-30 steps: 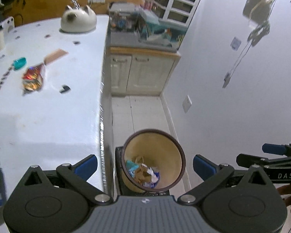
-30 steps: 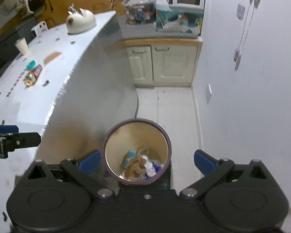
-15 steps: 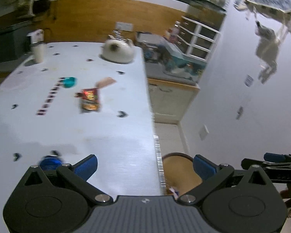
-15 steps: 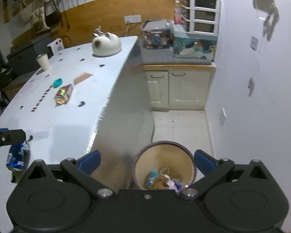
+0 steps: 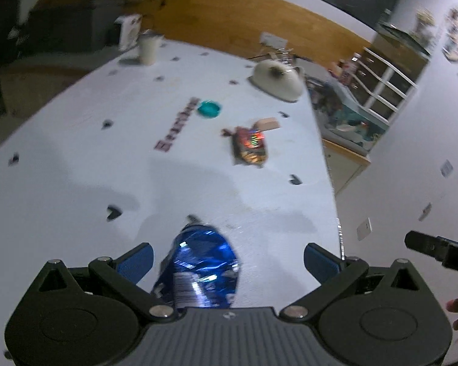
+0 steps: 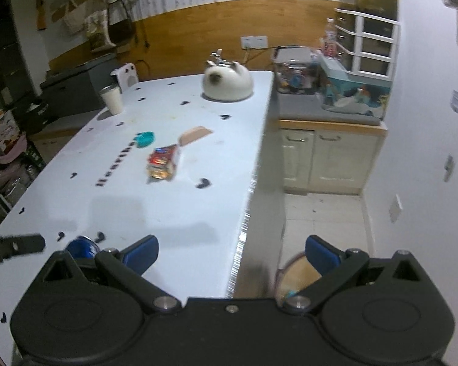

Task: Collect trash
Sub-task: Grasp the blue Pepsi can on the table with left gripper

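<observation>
Two tools hang over a white tabletop (image 6: 174,213) strewn with litter, both with their blue-padded fingers spread wide and gripping nothing.

In the left wrist view, the left tool (image 5: 228,257) frames a crumpled blue foil wrapper (image 5: 200,270) lying on the tabletop (image 5: 76,183) at 6 o'clock, between the fingers (image 5: 137,260) but nearer the left pad; whether it touches either pad cannot be told through the blur. At 12 o'clock from it lies a red-and-gold snack packet (image 5: 249,146), with a teal bottle cap (image 5: 209,109) at 11 o'clock and a tan scrap of card (image 5: 268,123) just beyond the packet. A white cup (image 5: 149,47) stands at the far left edge, a white cat-faced kettle (image 5: 278,79) at the far right corner. The tip of the other tool shows at 3 o'clock.

In the right wrist view, the right tool (image 6: 231,254) straddles the tabletop's right edge. The blue wrapper (image 6: 80,247) peeks out at 8 o'clock, behind the left finger. The snack packet (image 6: 163,162) lies mid-tabletop toward 11 o'clock, the teal cap (image 6: 144,139) and tan card (image 6: 195,134) just past it, the cup (image 6: 111,99) and kettle (image 6: 227,84) farther back. On the floor at 5 o'clock, the rim of a tan waste bin (image 6: 290,277) shows beside the tabletop, partly hidden by the right finger.
</observation>
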### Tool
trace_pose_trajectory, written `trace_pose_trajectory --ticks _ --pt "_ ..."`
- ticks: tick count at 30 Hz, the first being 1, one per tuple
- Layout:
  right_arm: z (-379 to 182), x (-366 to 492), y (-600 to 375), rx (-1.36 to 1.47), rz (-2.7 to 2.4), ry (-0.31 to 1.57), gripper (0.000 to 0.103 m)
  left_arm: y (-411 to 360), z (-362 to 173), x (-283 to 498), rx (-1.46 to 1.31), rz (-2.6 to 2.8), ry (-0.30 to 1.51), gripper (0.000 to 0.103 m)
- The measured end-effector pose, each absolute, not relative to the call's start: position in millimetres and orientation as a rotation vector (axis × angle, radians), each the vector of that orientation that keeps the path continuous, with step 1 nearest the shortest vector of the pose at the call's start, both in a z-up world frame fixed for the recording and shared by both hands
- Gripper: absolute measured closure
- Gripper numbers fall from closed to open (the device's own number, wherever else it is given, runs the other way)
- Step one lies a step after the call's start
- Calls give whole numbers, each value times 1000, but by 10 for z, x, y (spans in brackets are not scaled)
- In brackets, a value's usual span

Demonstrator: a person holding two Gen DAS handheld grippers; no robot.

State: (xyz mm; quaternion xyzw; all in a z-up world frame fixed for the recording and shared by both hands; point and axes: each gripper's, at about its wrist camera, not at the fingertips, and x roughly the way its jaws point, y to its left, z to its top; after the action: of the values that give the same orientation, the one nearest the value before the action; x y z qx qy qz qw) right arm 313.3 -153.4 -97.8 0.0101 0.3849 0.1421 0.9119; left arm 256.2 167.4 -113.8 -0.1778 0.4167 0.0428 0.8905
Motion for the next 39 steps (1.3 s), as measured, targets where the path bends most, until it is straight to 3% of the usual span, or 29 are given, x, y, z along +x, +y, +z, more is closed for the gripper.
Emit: trace_pose_trajectory --ticks 6,10,22,31,37,39 --pt "-988 3328 -1076 17 359 793 0 2101 -1498 2526 -589 62 899 2" --pt "-1094 3435 -757 -11 433 835 1 2286 -1755 2503 -728 34 919 9" --pt "-1679 3508 43 -95 652 1058 46 2692 -2322 2511 -1081 20 934 14" --pt "-1941 3520 155 -101 656 1149 59 2670 -2446 2661 -1157 -19 947 20" --pt "-1988 3544 163 -101 652 1159 62 2533 -2399 2777 -1135 -53 966 22" --pt "-1991 3544 171 -100 659 1160 65 2489 -2389 2811 -1133 -54 967 27"
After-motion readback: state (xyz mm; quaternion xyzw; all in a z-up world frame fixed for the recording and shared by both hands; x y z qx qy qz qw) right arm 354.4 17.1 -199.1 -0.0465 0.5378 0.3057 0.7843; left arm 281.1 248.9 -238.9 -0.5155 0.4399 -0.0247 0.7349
